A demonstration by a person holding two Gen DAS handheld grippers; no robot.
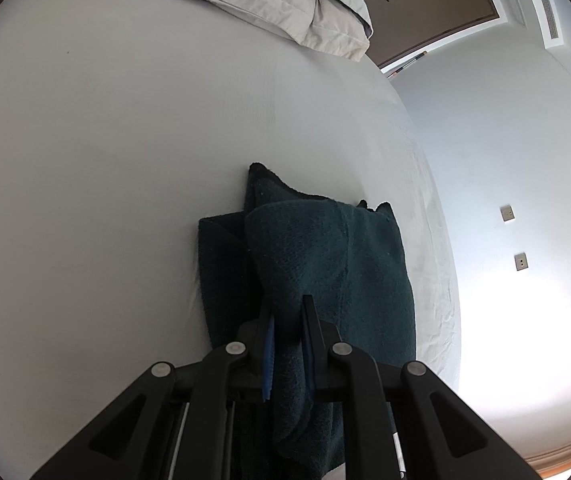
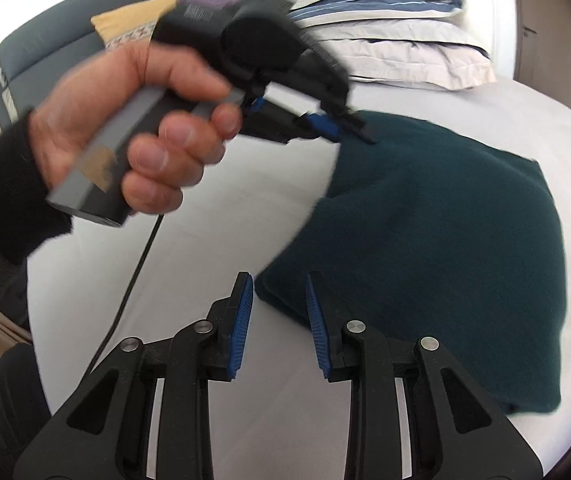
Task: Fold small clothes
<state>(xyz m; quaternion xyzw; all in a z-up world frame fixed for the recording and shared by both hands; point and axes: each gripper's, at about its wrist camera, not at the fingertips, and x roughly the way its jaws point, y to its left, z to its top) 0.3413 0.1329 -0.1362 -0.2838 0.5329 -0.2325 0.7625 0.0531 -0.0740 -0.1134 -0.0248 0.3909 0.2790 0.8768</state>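
A dark green knitted garment [image 2: 445,240] lies on the white bed sheet [image 2: 245,208]. My left gripper [image 1: 288,312] is shut on a fold of the dark green garment [image 1: 325,264] and holds it lifted off the sheet. In the right wrist view the left gripper [image 2: 349,128] pinches the garment's far left edge, held by a hand. My right gripper [image 2: 279,292] is open and empty, its blue pads [image 2: 241,320] on either side of the garment's near left corner, just above the sheet.
Pillows [image 2: 397,56] and a folded duvet [image 1: 265,4] lie at the head of the bed. A grey headboard [image 2: 45,48] with a yellow cushion [image 2: 137,20] stands behind. The bed edge [image 1: 437,240] runs along a white wall. A black cable [image 2: 133,280] hangs from the left gripper.
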